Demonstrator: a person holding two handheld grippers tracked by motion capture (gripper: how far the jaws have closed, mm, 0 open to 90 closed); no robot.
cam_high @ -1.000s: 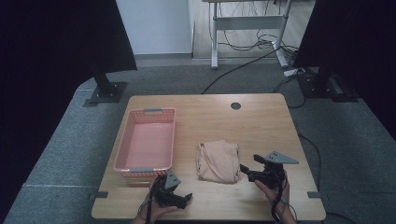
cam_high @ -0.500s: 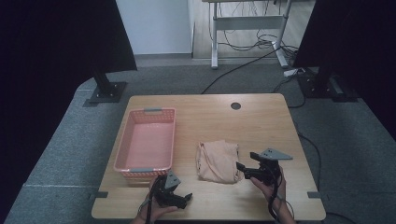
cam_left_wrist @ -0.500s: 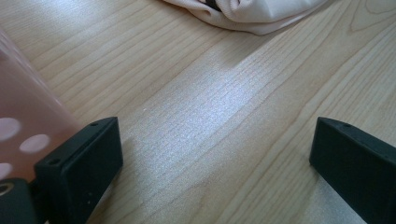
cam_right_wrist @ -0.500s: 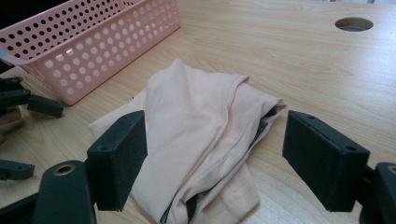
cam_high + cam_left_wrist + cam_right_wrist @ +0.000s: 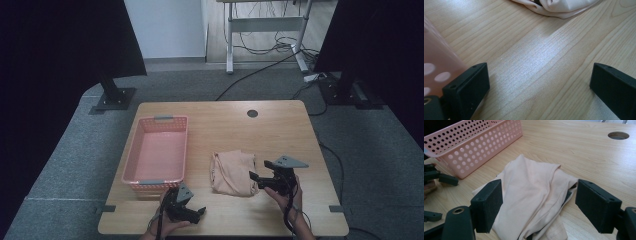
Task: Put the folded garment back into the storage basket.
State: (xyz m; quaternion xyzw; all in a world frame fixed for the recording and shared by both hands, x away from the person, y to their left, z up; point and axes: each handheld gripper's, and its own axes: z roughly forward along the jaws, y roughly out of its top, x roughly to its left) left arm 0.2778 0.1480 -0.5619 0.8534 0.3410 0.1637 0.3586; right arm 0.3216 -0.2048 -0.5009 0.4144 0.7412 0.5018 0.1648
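High view: the folded peach cloth [image 5: 231, 172] lies just right of the pink basket [image 5: 156, 153] on the table [image 5: 280, 130], its long axis running from me toward the far edge. My left gripper [image 5: 192, 214] sits in front of the basket, jaws wide apart, holding nothing. My right gripper [image 5: 255, 177] is at the cloth's right edge, jaws spread wide around the cloth, not yet closed on it.

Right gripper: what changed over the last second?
The right gripper moved left to the cloth, jaws open at its right edge, nothing gripped yet. The left gripper, cloth and basket stayed put.
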